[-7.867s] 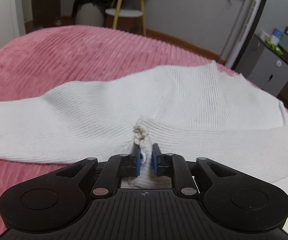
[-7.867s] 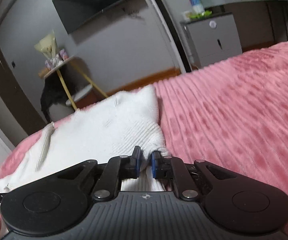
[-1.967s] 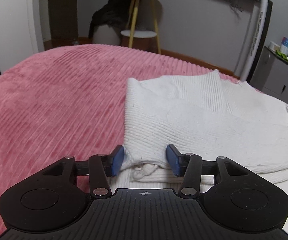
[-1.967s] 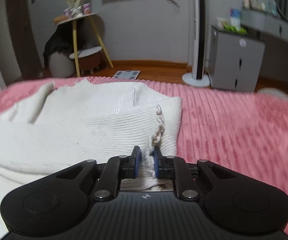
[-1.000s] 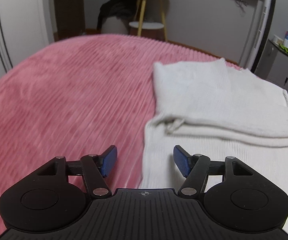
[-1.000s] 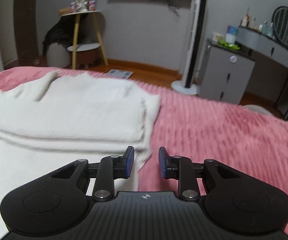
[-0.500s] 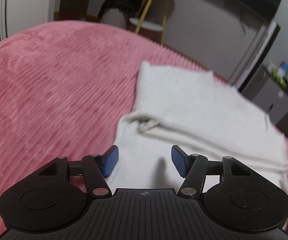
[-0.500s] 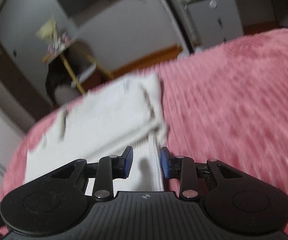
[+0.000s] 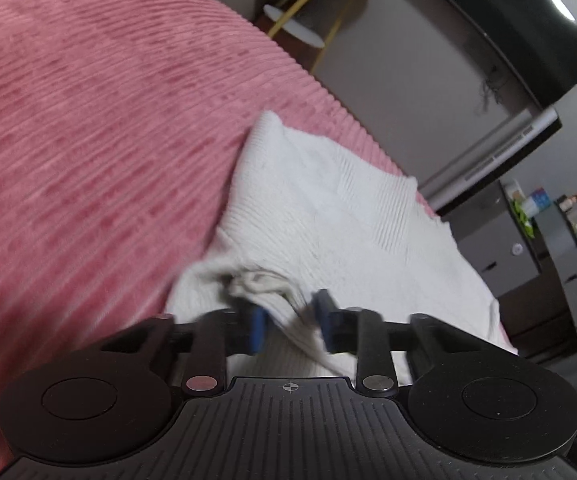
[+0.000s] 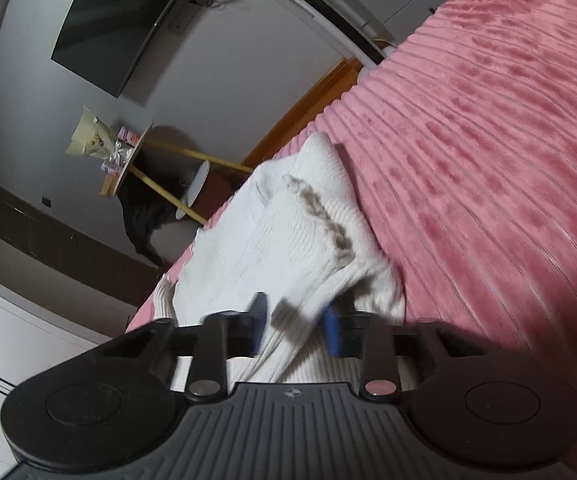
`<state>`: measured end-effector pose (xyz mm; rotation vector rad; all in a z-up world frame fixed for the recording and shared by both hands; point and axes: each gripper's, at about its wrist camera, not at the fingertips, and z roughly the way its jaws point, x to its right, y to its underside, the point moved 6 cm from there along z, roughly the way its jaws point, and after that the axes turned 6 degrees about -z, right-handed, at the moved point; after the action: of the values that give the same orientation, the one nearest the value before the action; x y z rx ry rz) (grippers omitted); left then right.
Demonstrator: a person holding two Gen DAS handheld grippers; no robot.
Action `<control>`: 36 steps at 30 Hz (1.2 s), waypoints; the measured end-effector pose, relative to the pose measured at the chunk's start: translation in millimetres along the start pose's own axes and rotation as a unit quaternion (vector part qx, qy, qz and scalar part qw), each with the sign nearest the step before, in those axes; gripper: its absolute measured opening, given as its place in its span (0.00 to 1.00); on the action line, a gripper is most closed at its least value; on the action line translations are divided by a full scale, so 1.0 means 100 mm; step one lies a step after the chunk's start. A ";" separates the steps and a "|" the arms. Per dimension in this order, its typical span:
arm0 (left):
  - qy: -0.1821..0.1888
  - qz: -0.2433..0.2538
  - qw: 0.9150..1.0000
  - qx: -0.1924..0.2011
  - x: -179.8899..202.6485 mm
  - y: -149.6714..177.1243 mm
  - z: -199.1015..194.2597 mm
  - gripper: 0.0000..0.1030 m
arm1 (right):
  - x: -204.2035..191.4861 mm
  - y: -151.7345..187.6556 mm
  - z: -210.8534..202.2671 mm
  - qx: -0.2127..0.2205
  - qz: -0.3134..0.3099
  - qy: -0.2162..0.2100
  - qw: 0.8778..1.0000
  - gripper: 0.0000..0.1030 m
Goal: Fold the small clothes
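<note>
A white ribbed knit sweater (image 9: pixel 328 216) lies on the pink bedspread (image 9: pixel 88 140) with both sleeves folded across its body. My left gripper (image 9: pixel 290 330) is open, its blue fingers either side of the sweater's near left part, just below the folded sleeve's bunched cuff (image 9: pixel 256 284). The sweater also shows in the right wrist view (image 10: pixel 272 232). My right gripper (image 10: pixel 294 328) is open, its fingers straddling a raised fold at the sweater's near right edge, below the other sleeve's scalloped cuff (image 10: pixel 324 216). Both views are tilted and blurred.
The pink ribbed bedspread (image 10: pixel 488 140) spreads wide to either side of the sweater. Beyond the bed stand a yellow-legged side table (image 10: pixel 136 160), a wall-mounted TV (image 9: pixel 508 28), a tall white appliance (image 9: pixel 500 152) and grey cabinets (image 9: pixel 504 256).
Both grippers have dropped and tilted toward the sweater's lower part, and their jaws have narrowed around the cloth. Two seconds ago the right gripper held a cuff; both have since let go.
</note>
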<state>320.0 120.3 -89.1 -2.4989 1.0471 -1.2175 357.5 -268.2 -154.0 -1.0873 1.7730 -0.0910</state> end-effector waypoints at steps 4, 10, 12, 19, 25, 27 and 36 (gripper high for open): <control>0.025 0.005 1.000 0.016 -0.02 0.04 -0.10 0.17 | -0.03 -0.05 0.02 0.014 -0.052 0.008 0.999 0.10; -0.041 0.058 0.997 -0.006 -0.07 0.09 -0.18 0.27 | -0.07 0.04 0.06 -0.005 -0.168 0.065 0.984 0.15; -0.058 0.083 0.995 -0.007 0.01 0.06 -0.35 0.40 | -0.18 0.02 -0.03 -0.032 -0.186 0.079 0.979 0.25; -0.093 0.215 0.971 -0.047 -0.13 0.49 -1.03 0.72 | -0.16 0.39 -0.91 -0.116 -0.224 0.073 0.965 0.48; -0.127 0.152 0.975 -0.102 -0.61 0.78 -1.27 0.72 | 0.24 0.86 -1.47 -0.193 -0.147 0.075 0.967 0.48; -0.133 0.164 0.972 -0.103 -0.61 0.86 -1.33 0.73 | 0.33 1.04 -1.57 -0.219 -0.138 0.079 0.963 0.48; -0.122 0.168 0.967 -0.152 -0.72 1.09 -1.47 0.41 | 0.35 1.33 -1.71 -0.257 -0.169 0.065 0.949 0.15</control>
<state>123.9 108.2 -85.0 -2.4536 1.6022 -0.6792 138.7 -282.4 -163.7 -1.7946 1.7537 0.1004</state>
